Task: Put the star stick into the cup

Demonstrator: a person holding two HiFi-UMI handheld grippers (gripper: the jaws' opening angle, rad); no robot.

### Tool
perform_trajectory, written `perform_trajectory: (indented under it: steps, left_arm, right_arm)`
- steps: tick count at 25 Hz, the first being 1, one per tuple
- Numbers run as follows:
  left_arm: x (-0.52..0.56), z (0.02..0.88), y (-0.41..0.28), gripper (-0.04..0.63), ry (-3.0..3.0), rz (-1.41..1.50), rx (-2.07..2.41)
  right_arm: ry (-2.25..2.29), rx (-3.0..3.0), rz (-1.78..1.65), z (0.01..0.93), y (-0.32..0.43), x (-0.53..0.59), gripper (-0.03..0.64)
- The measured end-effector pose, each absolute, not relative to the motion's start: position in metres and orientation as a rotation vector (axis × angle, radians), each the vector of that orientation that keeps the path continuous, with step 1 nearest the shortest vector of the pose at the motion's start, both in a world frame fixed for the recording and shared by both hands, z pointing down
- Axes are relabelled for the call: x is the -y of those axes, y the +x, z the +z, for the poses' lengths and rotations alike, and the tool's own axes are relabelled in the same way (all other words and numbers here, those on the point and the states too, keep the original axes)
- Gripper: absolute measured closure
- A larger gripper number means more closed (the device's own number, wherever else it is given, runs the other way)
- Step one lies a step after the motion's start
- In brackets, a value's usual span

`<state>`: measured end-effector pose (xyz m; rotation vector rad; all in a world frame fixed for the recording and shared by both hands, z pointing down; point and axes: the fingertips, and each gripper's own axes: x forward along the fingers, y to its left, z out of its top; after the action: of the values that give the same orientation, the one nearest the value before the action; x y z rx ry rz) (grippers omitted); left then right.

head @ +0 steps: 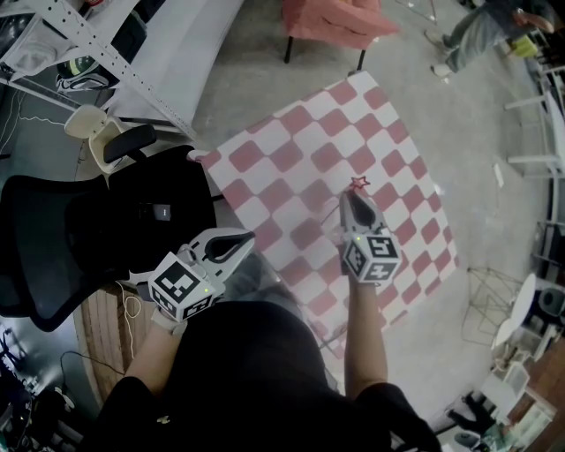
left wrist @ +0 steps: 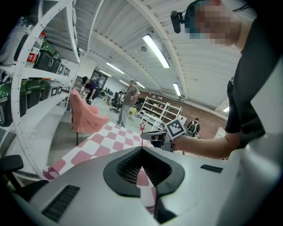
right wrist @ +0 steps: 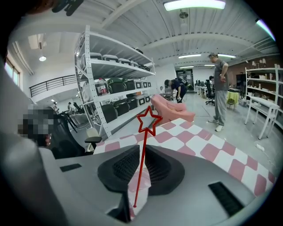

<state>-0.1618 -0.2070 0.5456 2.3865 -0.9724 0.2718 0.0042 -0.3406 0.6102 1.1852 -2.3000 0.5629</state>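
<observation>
**Checked surface** [head: 291, 154]: the largest thing in the scene, a red-and-white chequered top set cornerwise to the person. No cup shows on the part in view or anywhere else, so the target of the task cannot be located. The corner nearest the black chair [head: 79, 238] leaves little room on the person's left. The far corner points toward a pink chair [head: 335, 22] that stands well apart. Bare floor runs along the right-hand edge, which looks the freer side for any sweep of the arms.

**Left gripper** [left wrist: 142, 150]: held low and near the body, over the near-left edge of the surface. Its fingers are closed tip to tip with nothing between them. It appears parked there to keep out of the working arm's way.

**Right gripper** [head: 357, 198]: reached forward over the middle of the surface, with open cloth on every side of it. Its fingers are clamped on the shaft of the star stick [right wrist: 140, 167].

**Star stick:** gripped low on its thin red shaft, with the outlined star standing clear beyond the fingertips. Judged from this hold, the short lower end below the fingers is what would enter a cup first.
</observation>
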Motion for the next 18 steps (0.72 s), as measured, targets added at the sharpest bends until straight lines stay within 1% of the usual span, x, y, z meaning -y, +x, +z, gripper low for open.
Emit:
perform_trajectory:
  steps: [4, 6, 7, 8, 9, 13, 18]
  left_arm:
    - [0.204, 0.545, -0.161, 0.555, 2.385, 0.27, 0.971]
    - [0.202, 0.544, -0.162, 0.555, 2.39, 0.268, 0.972]
    - [0.202, 0.543, -0.162, 0.555, 2.393, 0.267, 0.972]
    - [0.201, 0.543, -0.162, 0.555, 2.397, 0.266, 0.972]
    - [0.201, 0.541, -0.162, 0.555, 2.402, 0.264, 0.971]
    - [0.201, 0.533, -0.155, 0.555, 2.439, 0.254, 0.95]
    - [0.201, 0.509, -0.139, 0.555, 2.485, 0.214, 0.942]
  right_arm:
    - [1.173, 2.299, 0.569, 0.61, 0.003, 0.336, 0.584]
    - [1.174, 2.299, 0.57, 0.61, 0.002, 0.333, 0.569]
    - [1.178, 2.296, 0.57, 0.609, 0.003, 0.332, 0.549]
    - [1.186, 2.293, 0.569, 0.608, 0.003, 0.331, 0.501]
    - [1.196, 2.29, 0.568, 0.606, 0.004, 0.33, 0.483]
    - [1.241, 2.301, 0.554, 0.589, 0.011, 0.321, 0.479]
    - [1.302, 2.38, 0.53, 0.545, 0.021, 0.299, 0.486]
